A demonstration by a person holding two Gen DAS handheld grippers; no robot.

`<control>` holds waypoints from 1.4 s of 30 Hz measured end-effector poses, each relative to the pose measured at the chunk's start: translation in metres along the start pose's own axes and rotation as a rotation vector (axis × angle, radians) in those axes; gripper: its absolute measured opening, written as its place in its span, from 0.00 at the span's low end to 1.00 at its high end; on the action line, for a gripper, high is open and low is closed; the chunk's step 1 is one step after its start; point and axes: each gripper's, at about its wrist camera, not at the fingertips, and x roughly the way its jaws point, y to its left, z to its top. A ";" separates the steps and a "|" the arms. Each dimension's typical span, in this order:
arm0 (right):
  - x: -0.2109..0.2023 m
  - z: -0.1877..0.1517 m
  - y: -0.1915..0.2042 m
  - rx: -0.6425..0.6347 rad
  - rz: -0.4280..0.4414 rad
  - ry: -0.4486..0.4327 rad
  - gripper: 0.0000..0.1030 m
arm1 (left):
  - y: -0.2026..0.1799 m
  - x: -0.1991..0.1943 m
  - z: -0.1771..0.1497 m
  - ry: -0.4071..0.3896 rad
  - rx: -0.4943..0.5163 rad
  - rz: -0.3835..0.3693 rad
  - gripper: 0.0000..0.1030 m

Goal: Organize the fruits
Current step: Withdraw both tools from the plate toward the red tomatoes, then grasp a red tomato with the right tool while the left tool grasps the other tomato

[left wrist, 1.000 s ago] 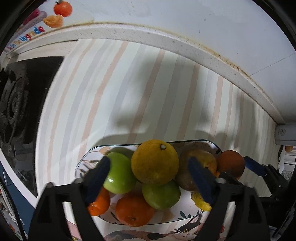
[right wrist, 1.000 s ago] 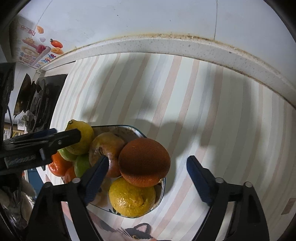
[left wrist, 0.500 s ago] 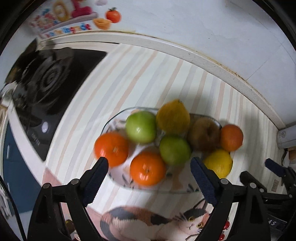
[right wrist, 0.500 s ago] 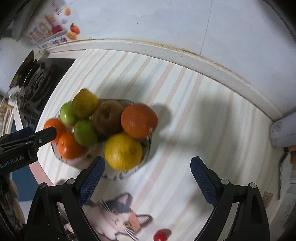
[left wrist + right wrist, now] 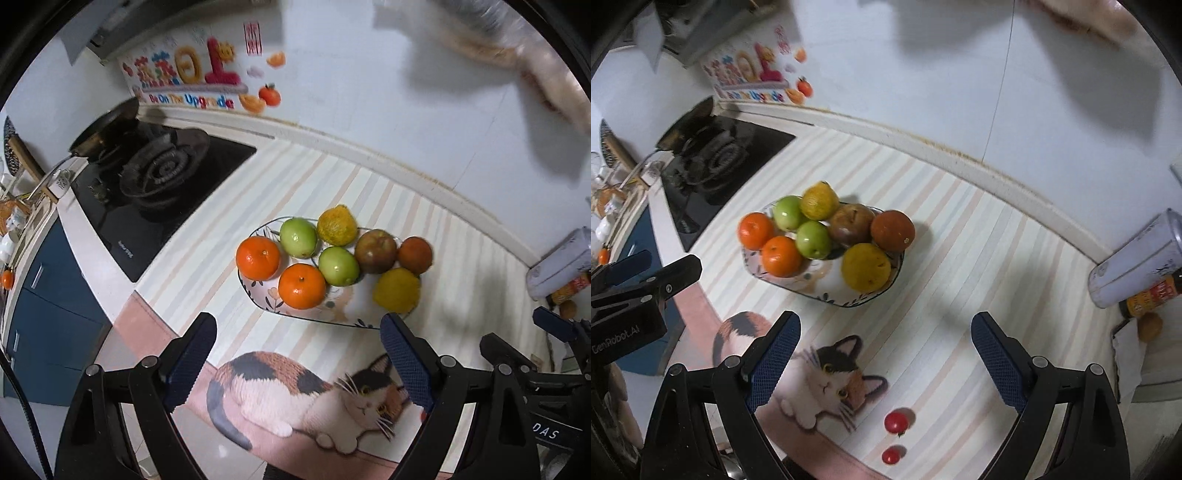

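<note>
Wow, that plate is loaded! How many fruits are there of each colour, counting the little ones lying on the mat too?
Bright orange: 2
Green: 2
Yellow: 2
Brownish-red apple: 1
Dark orange: 1
Small red fruits on the mat, off the plate: 2
Total: 10

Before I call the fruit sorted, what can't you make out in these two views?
- Plate under the fruit: hidden in both views by the pile.
- Small orange-brown thing beside the bottle: too small, half covered in the right wrist view.
- Blurred pale shape at the top: motion blur; unidentifiable.
- Counter near the two small red fruits: cut off by the right view's lower edge.
</note>
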 end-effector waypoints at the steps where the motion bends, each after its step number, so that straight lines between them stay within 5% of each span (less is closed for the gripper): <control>1: -0.009 -0.002 0.000 -0.003 0.006 -0.013 0.93 | 0.000 -0.009 -0.002 -0.014 -0.005 -0.002 0.88; 12: -0.099 -0.032 0.004 -0.016 0.055 -0.120 0.93 | -0.005 -0.097 -0.029 -0.153 0.008 -0.011 0.88; 28: -0.163 -0.063 0.009 -0.042 0.095 -0.187 0.93 | -0.010 -0.148 -0.068 -0.198 -0.018 -0.055 0.88; 34: -0.148 -0.064 0.000 -0.014 0.134 -0.149 0.93 | -0.011 -0.144 -0.072 -0.181 -0.022 -0.050 0.88; 37: -0.116 -0.067 -0.012 0.017 0.168 -0.057 0.93 | -0.014 -0.129 -0.073 -0.138 -0.010 -0.049 0.90; 38: -0.101 -0.070 -0.017 0.029 0.175 -0.017 0.93 | -0.017 -0.120 -0.074 -0.115 0.001 -0.032 0.99; 42: -0.033 -0.095 -0.037 0.068 0.171 0.136 0.92 | -0.028 -0.082 -0.081 -0.033 0.047 0.057 0.99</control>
